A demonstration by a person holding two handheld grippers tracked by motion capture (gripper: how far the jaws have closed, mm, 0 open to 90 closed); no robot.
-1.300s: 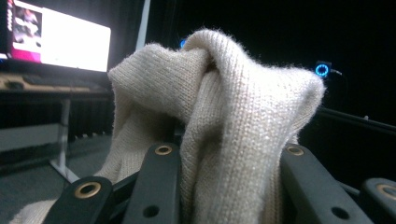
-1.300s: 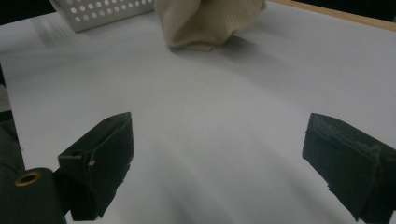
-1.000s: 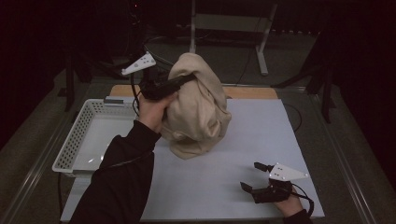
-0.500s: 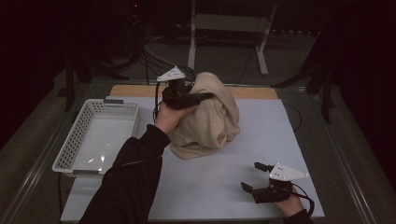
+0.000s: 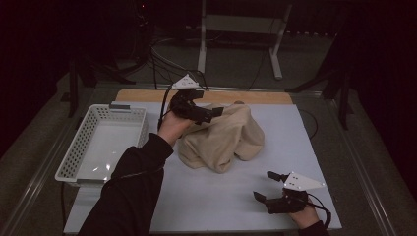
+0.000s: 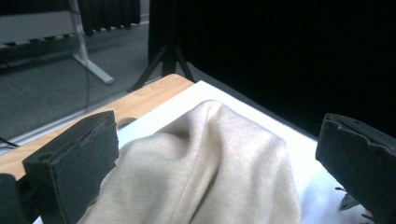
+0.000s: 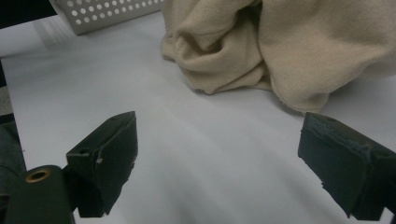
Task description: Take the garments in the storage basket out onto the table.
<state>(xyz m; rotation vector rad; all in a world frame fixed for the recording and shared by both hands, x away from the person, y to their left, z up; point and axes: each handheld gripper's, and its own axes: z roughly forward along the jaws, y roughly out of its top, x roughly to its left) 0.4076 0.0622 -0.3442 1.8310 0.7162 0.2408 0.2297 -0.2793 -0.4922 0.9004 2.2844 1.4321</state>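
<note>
Cloth [image 5: 221, 140], which hung bunched from the left tool [image 5: 209, 114] a second ago, now lies heaped mid-bench [image 5: 206, 206] beside the basket [image 5: 101, 147], both tools, including the right tool [image 5: 268, 186], wide open and empty, indicating release is complete.

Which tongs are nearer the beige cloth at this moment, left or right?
Left. The left tongs sit open right over the top of the beige cloth. The right tongs rest open on the white table, apart from the cloth's near edge.
</note>
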